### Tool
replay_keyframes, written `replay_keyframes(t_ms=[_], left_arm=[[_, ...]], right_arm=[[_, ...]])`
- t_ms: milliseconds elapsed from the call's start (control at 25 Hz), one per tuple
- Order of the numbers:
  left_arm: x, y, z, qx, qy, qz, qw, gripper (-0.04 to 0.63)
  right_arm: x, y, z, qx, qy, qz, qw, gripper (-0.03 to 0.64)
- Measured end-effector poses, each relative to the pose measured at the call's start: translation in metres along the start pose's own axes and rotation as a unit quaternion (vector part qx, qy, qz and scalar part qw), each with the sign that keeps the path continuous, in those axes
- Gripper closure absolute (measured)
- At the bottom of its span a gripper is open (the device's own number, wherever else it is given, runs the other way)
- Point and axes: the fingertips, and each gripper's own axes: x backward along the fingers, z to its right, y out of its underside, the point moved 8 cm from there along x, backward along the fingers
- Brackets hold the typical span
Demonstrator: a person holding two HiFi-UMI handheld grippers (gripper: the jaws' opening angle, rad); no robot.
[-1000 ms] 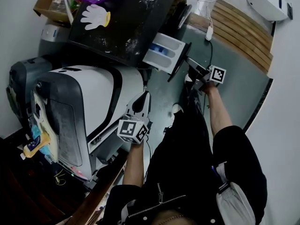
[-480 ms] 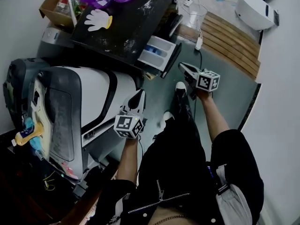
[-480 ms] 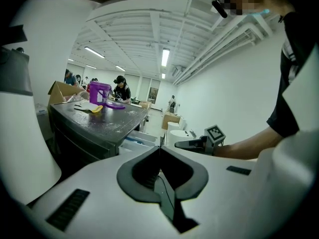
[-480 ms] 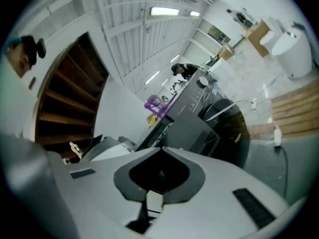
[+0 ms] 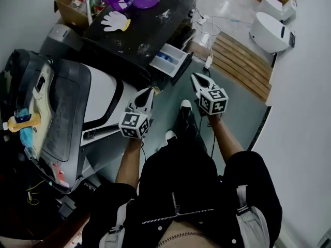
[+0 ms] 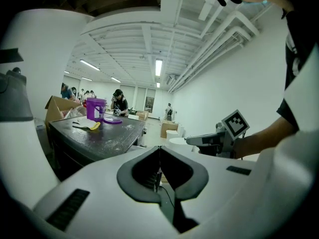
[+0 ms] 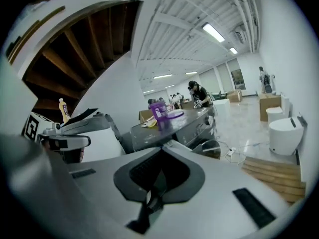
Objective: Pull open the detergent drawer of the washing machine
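Detergent drawer (image 5: pixel 168 60) beyond right hand-held gripper (image 5: pixel 196 78)

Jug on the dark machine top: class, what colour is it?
The jug is purple; the head view shows it best.

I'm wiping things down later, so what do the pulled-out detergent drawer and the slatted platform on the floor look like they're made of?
Detergent drawer: probably moulded plastic, pale grey-white and smooth, with a blue insert in one compartment.
Slatted platform: looks like wood, with matte brown boards set side by side and dark gaps between them. Whether it is sealed or bare is too small to tell.
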Motion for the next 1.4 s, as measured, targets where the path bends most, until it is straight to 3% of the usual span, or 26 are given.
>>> replay_keyframes(t_ms=[400,600,1400], left_arm=[[0.022,-0.045,0.008,-0.046,0.002,0.069,0.9966,0.575],[0.033,-0.063,0.011,-0.059,-0.001,0.095,0.9937,0.575],[0.054,-0.052,0.016,-0.064,-0.007,0.091,0.9938,0.575]], right_arm=[[0.051,-0.067,-0.046,0.094,0.016,0.083,0.992,0.612],[0.068,-0.089,-0.061,0.110,0.012,0.120,0.987,0.612],[0.073,-0.072,-0.081,0.126,-0.009,0.104,0.986,0.612]])
